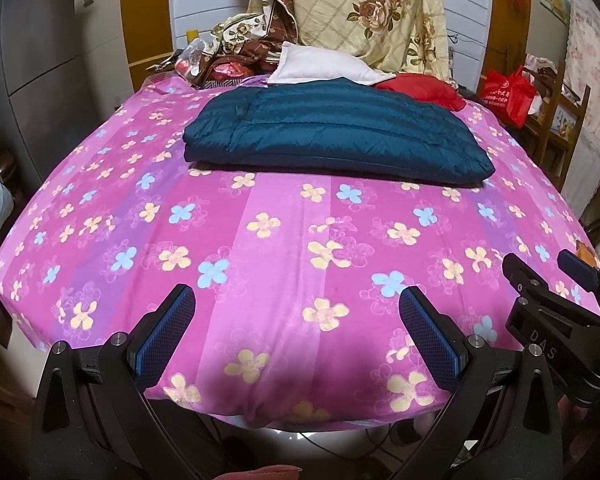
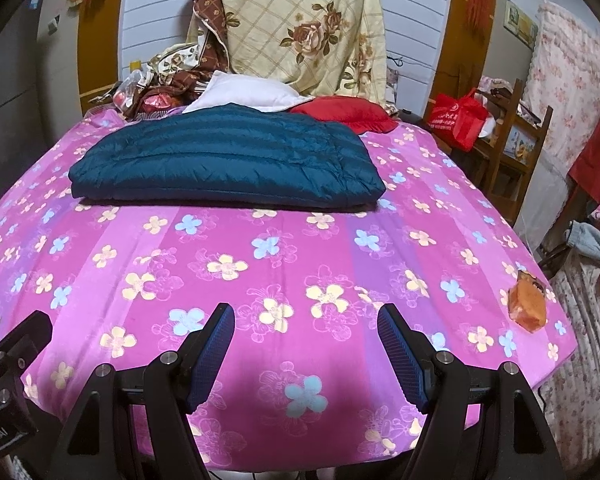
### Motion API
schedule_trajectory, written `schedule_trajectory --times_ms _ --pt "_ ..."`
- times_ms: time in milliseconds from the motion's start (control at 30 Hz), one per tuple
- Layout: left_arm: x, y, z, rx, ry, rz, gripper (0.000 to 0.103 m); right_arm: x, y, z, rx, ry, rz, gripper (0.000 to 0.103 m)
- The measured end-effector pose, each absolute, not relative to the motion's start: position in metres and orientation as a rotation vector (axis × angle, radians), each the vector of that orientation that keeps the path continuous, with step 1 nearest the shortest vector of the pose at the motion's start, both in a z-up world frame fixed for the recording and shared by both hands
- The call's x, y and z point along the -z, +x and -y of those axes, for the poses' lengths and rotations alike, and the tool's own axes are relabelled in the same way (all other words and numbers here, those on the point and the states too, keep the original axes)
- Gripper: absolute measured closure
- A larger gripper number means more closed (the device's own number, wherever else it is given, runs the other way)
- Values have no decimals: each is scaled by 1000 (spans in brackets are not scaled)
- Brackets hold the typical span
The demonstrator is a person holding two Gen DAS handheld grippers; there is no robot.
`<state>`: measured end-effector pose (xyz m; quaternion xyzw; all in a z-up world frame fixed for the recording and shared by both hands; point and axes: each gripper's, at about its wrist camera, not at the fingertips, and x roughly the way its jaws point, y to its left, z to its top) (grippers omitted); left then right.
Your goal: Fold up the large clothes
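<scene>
Bed: pink flowered sheet (image 1: 284,216).
Jacket: teal quilted jacket (image 1: 332,136), folded flat, far side.
My left gripper (image 1: 296,304): spread wide, empty.
My right gripper (image 2: 306,322): spread wide, empty.

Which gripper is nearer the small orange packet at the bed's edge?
Right. The right gripper has the orange packet just off to its right; the left gripper sits farther over on the other side.

Both views are evenly lit by soft indoor light from above — colours on the bed sheet (image 1: 284,216) read saturated and clear. A dark shadow lies under the near edge of the folded jacket (image 1: 336,136); another pools at the lower centre. Fisheye bending curves the edges, the corners go black, and the focus is fairly sharp throughout.
</scene>
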<state>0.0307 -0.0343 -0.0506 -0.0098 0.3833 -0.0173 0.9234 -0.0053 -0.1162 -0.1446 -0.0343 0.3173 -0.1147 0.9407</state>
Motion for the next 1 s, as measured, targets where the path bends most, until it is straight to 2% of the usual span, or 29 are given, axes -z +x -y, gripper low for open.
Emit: schedule_trajectory --times_ms 1000 --pt "55 36 33 22 -26 -793 1 143 -6 112 217 -68 -630 31"
